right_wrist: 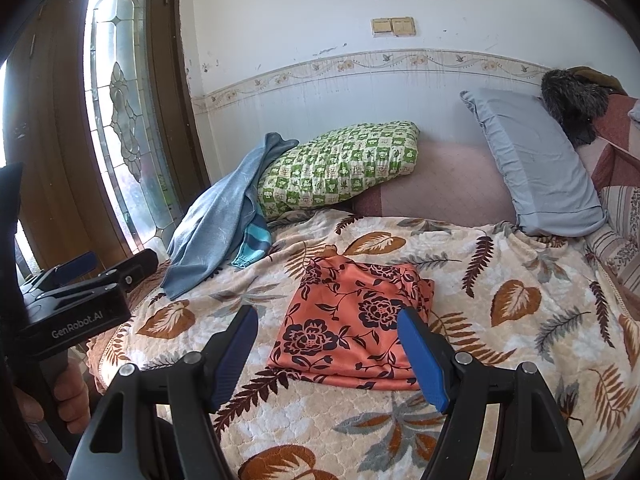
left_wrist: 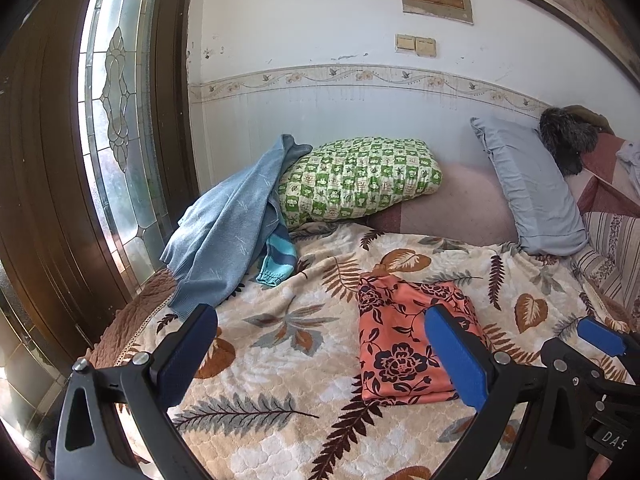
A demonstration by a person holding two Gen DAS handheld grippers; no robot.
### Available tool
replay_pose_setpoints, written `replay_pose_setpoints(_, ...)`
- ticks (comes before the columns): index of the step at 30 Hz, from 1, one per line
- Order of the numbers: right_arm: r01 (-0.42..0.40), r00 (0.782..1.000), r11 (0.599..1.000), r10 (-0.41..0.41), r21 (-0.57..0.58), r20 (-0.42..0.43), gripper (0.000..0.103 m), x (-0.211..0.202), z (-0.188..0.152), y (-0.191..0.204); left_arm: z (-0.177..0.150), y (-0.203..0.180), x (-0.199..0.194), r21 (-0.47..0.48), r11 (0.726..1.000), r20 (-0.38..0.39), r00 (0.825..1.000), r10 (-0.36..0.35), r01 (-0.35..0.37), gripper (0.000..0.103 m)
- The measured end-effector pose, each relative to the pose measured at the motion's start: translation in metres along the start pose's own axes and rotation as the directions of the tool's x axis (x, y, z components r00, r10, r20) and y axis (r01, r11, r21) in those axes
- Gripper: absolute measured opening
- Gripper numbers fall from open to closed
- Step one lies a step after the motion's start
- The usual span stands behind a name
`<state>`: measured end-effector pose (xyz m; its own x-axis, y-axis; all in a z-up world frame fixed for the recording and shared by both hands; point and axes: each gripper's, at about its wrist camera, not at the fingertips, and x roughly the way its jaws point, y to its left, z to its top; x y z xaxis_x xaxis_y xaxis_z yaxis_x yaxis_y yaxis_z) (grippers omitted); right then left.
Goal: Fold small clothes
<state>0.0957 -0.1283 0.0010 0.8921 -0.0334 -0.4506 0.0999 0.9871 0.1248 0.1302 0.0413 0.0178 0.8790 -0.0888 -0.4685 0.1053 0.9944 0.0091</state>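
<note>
We see the folded coral-orange garment with dark floral print [right_wrist: 352,320] lying flat at centre frame in the right wrist view, on the cream quilted bedspread with brown and grey leaf pattern [right_wrist: 500,380]. Our right gripper [right_wrist: 328,354] hangs just short of its near edge, blue pads spread wide, nothing between them. In the left wrist view the same garment [left_wrist: 400,340] sits right of centre; our left gripper [left_wrist: 320,356] is likewise spread and empty, its right pad overlapping the garment's right side in the picture. Whether it touches the cloth, we cannot tell. Upper left of the bedspread: a crumpled light-blue knitted sweater [right_wrist: 216,220] leans on a green-and-cream checked pillow [right_wrist: 340,164]. A grey-blue pillow [right_wrist: 536,164] stands at upper right.
</note>
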Motion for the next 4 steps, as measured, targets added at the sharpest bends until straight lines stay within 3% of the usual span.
replay_pose_setpoints(4, -0.007, 1.0, 1.0, 0.007, -0.013, -0.006, 0.076, 0.01, 0.002, -0.001, 0.002, 0.009, 0.015, -0.035, 0.999, -0.008, 0.999, -0.033, 0.033, 0.103)
